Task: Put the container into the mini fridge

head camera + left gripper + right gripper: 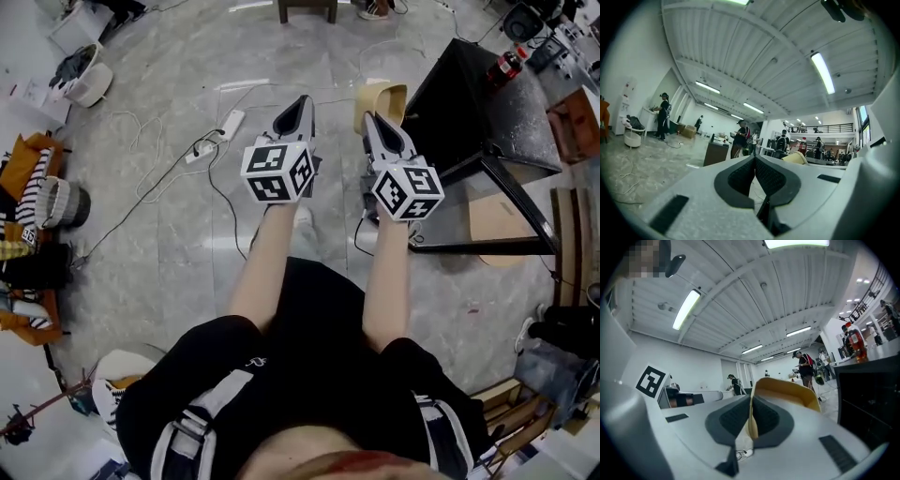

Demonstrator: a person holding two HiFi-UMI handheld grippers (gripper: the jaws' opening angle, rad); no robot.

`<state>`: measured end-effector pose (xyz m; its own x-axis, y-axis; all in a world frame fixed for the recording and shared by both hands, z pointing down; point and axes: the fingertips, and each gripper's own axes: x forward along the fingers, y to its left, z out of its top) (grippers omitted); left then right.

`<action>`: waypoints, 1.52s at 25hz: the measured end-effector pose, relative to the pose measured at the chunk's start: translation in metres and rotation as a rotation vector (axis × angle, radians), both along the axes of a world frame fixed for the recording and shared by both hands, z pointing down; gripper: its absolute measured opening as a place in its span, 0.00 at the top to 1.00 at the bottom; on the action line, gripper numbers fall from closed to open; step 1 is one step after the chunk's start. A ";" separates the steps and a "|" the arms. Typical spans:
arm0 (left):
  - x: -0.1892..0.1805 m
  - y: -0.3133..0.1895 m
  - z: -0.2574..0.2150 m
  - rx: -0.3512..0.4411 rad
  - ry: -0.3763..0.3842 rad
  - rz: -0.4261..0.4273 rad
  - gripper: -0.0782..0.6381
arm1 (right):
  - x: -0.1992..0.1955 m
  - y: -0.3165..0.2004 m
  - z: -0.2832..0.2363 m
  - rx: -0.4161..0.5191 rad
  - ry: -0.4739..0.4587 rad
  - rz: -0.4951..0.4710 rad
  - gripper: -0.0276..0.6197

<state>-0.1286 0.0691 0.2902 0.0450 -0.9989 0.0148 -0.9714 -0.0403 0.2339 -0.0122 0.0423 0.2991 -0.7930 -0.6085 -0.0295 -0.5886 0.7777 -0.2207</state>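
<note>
My right gripper (pixel 371 118) is shut on the rim of a tan, bowl-like container (pixel 383 97), which I hold above the floor. In the right gripper view the thin yellow wall of the container (pixel 787 392) is pinched between the dark pads of the right gripper (pixel 751 403). The left gripper (pixel 302 101) hangs beside it, shut and empty; its pads meet in the left gripper view (pixel 754 160), where the container (pixel 797 158) shows to the right. A black box-like mini fridge (pixel 469 98) stands right of the container, its dark front (pixel 869 399) close by.
A red bottle (pixel 507 62) stands on the black unit. A power strip (pixel 228 122) and white cables lie on the grey floor ahead. A white basket (pixel 89 80) and piled clothes (pixel 28 187) are at the left. Cardboard (pixel 497 220) lies under black frame legs (pixel 511 192).
</note>
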 end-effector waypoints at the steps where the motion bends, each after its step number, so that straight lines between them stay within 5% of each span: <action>1: -0.008 -0.020 0.004 -0.016 0.001 0.002 0.88 | -0.008 -0.019 0.004 -0.013 0.002 0.001 0.93; 8: -0.066 -0.147 0.035 -0.113 -0.012 0.013 0.88 | -0.069 -0.144 0.036 -0.098 0.023 0.016 0.93; 14: -0.080 -0.212 0.064 -0.183 0.012 0.041 0.88 | -0.084 -0.205 0.058 -0.146 0.065 0.041 0.93; 29: -0.053 -0.278 0.152 -0.367 0.067 0.102 0.88 | -0.064 -0.269 0.163 -0.281 0.288 0.073 0.93; 38: -0.010 -0.283 0.198 -0.470 0.050 0.197 0.88 | 0.029 -0.270 0.258 -0.397 0.524 0.230 0.93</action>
<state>-0.1387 -0.2142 0.4882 0.2436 -0.8573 0.4535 -0.9433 -0.1006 0.3164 0.0164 -0.2281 0.5571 -0.4918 -0.6483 0.5812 -0.8352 0.5399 -0.1045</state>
